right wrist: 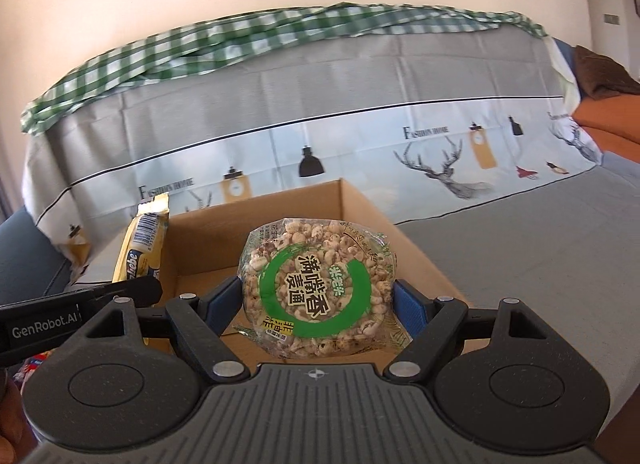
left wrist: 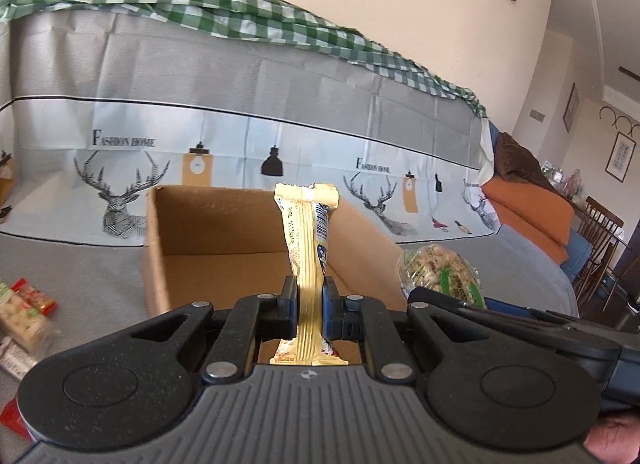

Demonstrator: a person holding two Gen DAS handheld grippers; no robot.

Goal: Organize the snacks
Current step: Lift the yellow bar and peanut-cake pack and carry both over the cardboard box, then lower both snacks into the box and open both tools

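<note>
My left gripper [left wrist: 309, 306] is shut on a gold-wrapped snack bar [left wrist: 306, 248], held upright over the near edge of an open cardboard box [left wrist: 208, 228]. My right gripper [right wrist: 318, 298] is shut on a round puffed-rice cake [right wrist: 318, 286] in clear wrap with a green ring label, held above the same box [right wrist: 208, 240]. The gold bar also shows in the right wrist view [right wrist: 144, 248] at the left, and the rice cake in the left wrist view [left wrist: 440, 272] at the right. The box floor that shows is bare.
The box stands on a grey sofa seat [right wrist: 540, 248] against a deer-print cover [left wrist: 240, 144]. Several loose snack packs [left wrist: 28, 312] lie at the left on the seat. An orange cushion [left wrist: 532, 216] and wooden chairs [left wrist: 600, 232] are at the far right.
</note>
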